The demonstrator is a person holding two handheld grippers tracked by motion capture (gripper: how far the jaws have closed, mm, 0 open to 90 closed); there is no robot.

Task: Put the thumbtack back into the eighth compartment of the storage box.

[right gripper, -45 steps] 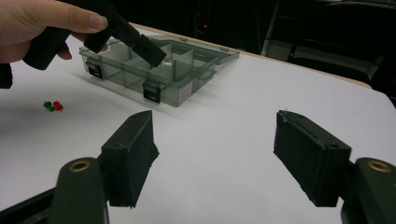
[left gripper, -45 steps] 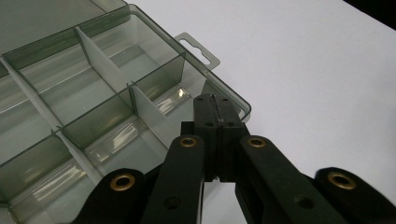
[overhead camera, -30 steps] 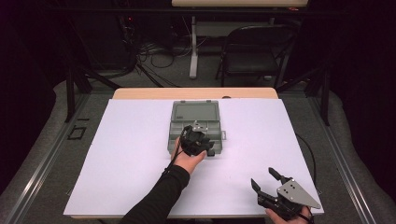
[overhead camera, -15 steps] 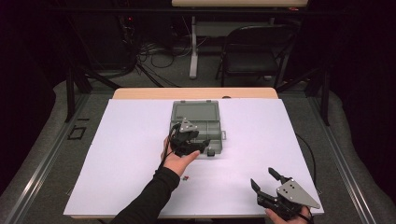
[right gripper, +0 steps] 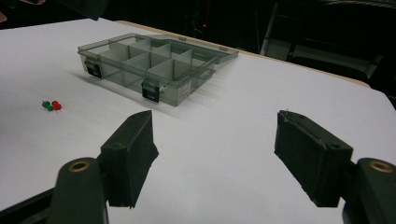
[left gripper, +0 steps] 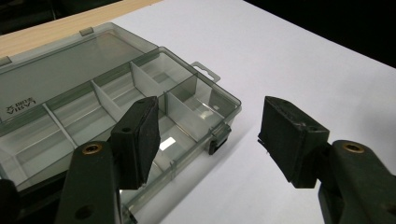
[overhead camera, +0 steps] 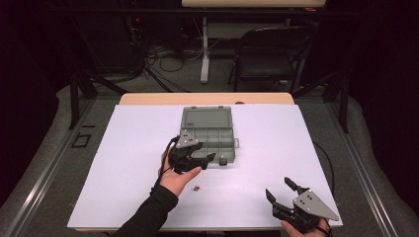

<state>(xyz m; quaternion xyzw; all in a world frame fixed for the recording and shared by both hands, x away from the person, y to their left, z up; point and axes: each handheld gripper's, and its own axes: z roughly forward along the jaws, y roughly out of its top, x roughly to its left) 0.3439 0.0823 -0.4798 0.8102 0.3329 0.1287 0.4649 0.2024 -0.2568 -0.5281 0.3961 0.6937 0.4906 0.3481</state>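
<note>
Since half a second ago the left gripper (overhead camera: 198,159) has drawn back toward the person, off the grey compartment box (overhead camera: 207,131), and now hovers at the box's near edge with its jaws spread wide and empty. The box lies open mid-worktop (overhead camera: 123,148), lid flat behind it. The right gripper (overhead camera: 279,190), equally wide and empty, stays at the near right corner, well apart from the box. Its own view shows a red and a green pushpin (right gripper: 51,105) just before the box.
</note>
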